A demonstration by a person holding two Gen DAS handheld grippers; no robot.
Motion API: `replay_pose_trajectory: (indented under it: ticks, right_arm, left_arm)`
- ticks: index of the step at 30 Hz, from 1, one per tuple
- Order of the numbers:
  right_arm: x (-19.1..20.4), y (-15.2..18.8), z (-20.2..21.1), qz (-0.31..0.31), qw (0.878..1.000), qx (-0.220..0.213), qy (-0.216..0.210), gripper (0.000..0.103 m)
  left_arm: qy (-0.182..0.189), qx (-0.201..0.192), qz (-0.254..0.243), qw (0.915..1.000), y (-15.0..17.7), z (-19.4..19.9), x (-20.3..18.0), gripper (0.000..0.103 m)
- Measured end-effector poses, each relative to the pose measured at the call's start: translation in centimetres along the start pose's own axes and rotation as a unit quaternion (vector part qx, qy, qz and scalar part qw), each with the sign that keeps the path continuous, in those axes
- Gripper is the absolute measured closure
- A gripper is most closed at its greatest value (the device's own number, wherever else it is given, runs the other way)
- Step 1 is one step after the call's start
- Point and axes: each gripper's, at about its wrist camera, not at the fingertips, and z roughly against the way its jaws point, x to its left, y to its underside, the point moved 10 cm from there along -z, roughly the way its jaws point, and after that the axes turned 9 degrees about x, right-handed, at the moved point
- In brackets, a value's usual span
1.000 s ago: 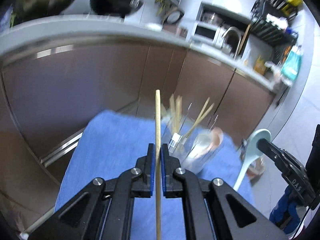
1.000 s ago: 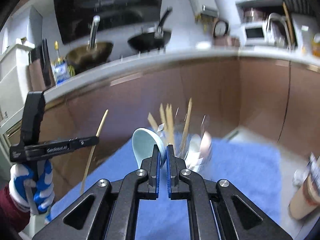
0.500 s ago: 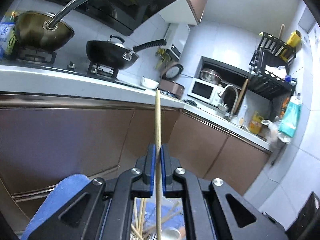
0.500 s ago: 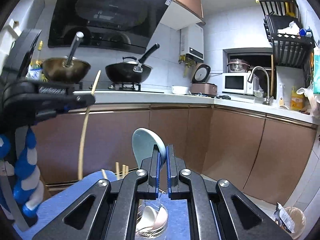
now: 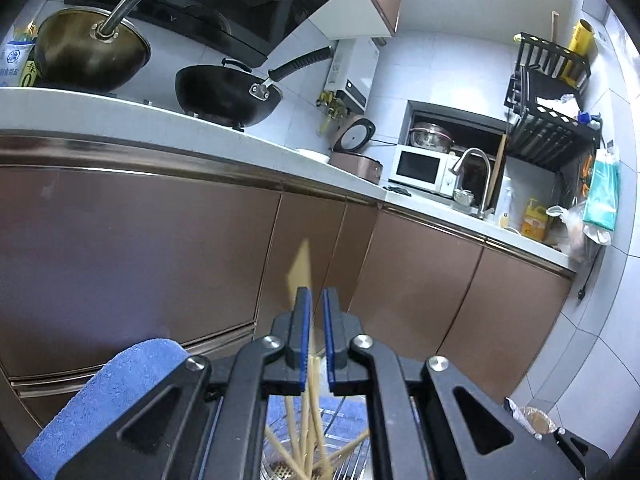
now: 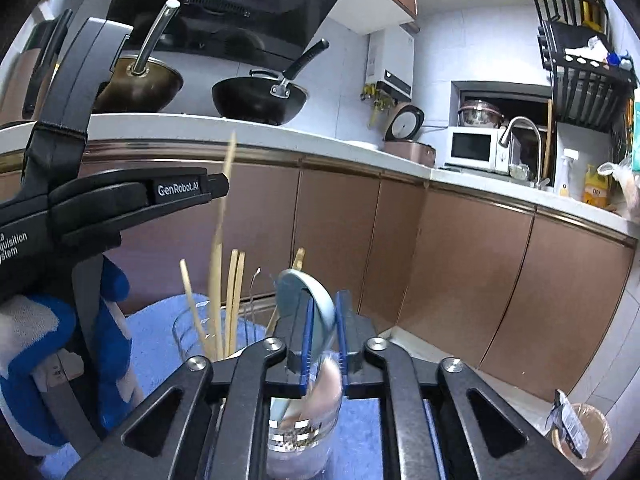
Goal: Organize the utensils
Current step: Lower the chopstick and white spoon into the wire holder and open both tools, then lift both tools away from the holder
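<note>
Step in hand: dropping utensils into their holders, both sides at once.

Left gripper (image 5: 315,296): pads slightly apart, nothing pinched. The chopstick (image 6: 219,240) is smeared with motion while the pads stay sharp, so I judge it released and falling. In the right view it stands almost upright, its lower end among the chopsticks (image 6: 234,292) already in the glass (image 6: 180,330), just below the gripper's tip. It is pale wood, thin and straight.

Glass and cup (image 6: 298,436) sit side by side on a blue towel (image 5: 120,384).

Right gripper (image 6: 323,300): pads spread, with the bowl of the pale blue spoon (image 6: 304,286) between them. I cannot tell whether the bowl touches either pad, and the grip looks loose. The spoon is smooth and glazed. It hangs directly over the cup, which has a blurred pinkish shape inside.

Next move, my guess: let the spoon slide fully into the cup, then lift both grippers straight up, clear of the standing sticks. Risk: a rising finger catching a chopstick and tipping the glass.
</note>
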Motion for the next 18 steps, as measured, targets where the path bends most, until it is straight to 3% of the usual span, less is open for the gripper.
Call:
replay_pose_trajectory:
  ticks: [3, 10, 18]
  right_arm:
    - [-0.2, 0.5, 0.6, -0.011, 1.0, 0.001, -0.003, 0.073]
    - [-0.8, 0.3, 3.7, -0.019, 1.0, -0.004, 0.002, 0.07]
    - [-2.3, 0.7, 8.1, -0.048, 0.999, 0.003, 0.0, 0.062]
  left_arm:
    - [0.005, 0.003, -0.002, 1.0, 0.0, 1.0, 0.2, 0.084]
    - [-0.008, 0.012, -0.017, 0.9998, -0.1, 5.6, 1.1, 0.071]
    - [-0.049, 0.069, -0.049, 0.9952, 2.8, 11.0, 1.8, 0.063]
